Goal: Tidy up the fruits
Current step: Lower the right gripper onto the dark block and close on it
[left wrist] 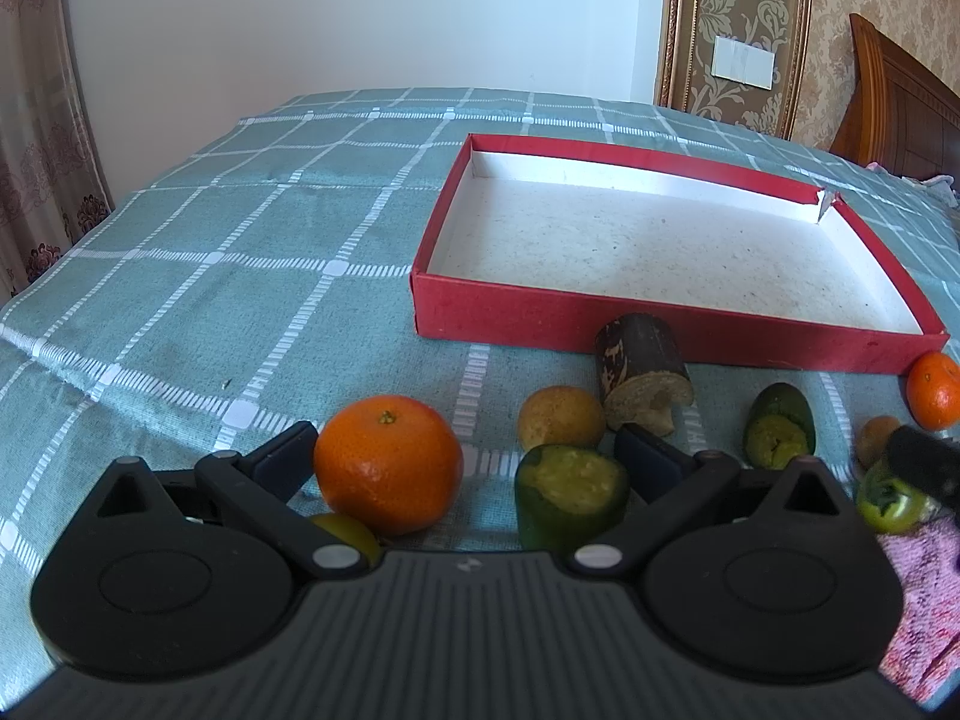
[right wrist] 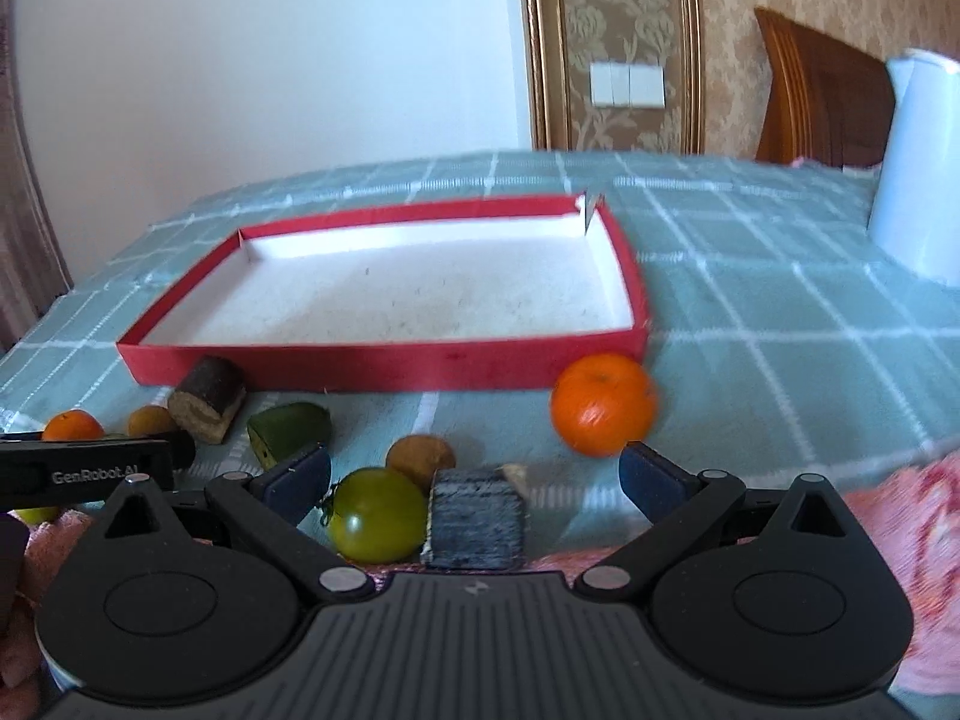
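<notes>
Resting between left tool (left wrist: 465,456) jaws, orange (left wrist: 388,463)

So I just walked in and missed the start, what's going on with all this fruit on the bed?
A person holds two grippers, both open and gripping nothing. The left gripper brackets an orange and a cut green piece. The right gripper sits around a green tomato and a dark block. The red box has nothing in it yet.

- Ahead of you stands a plain white wall (left wrist: 360,18).
- Right: damask wallpaper (right wrist: 624,12) (gilt-framed), a light switch (right wrist: 627,84), wooden headboard (right wrist: 822,90).
- Left: patterned curtain (left wrist: 30,120).
</notes>
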### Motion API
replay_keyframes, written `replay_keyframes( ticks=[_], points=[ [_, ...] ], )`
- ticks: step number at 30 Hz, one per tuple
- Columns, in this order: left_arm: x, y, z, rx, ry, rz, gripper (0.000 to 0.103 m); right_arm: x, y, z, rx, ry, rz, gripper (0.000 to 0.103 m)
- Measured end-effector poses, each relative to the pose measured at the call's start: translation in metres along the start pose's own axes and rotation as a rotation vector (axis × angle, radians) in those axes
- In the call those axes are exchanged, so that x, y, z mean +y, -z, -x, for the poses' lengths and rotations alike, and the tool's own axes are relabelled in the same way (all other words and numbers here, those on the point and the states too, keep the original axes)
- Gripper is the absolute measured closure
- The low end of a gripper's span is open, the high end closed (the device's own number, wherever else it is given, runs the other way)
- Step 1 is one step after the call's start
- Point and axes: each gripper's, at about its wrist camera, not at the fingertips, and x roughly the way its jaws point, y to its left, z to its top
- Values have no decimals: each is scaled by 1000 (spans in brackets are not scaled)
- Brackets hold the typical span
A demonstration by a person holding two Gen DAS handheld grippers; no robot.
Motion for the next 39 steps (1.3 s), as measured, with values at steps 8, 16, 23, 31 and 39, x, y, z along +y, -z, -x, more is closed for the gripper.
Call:
replay_keyframes(
  ticks=[8, 16, 23, 31, 39],
  points=[
    [0, 1, 2, -4, 1, 0, 0, -5, 1, 26, -110, -3, 54, 0],
    [0, 2, 2, -6, 3, 0, 0, -10, 4, 21, -90, 16, 26, 0],
    [1, 2, 2, -8, 5, 1, 0, -11, 4, 17, -66, 48, -1, 0],
    [1, 2, 2, -8, 5, 1, 0, -10, 4, 10, -51, 43, -14, 0],
    [1, 2, 2, -8, 6, 1, 0, -12, 6, 6, -57, 38, -37, 0]
  ],
)
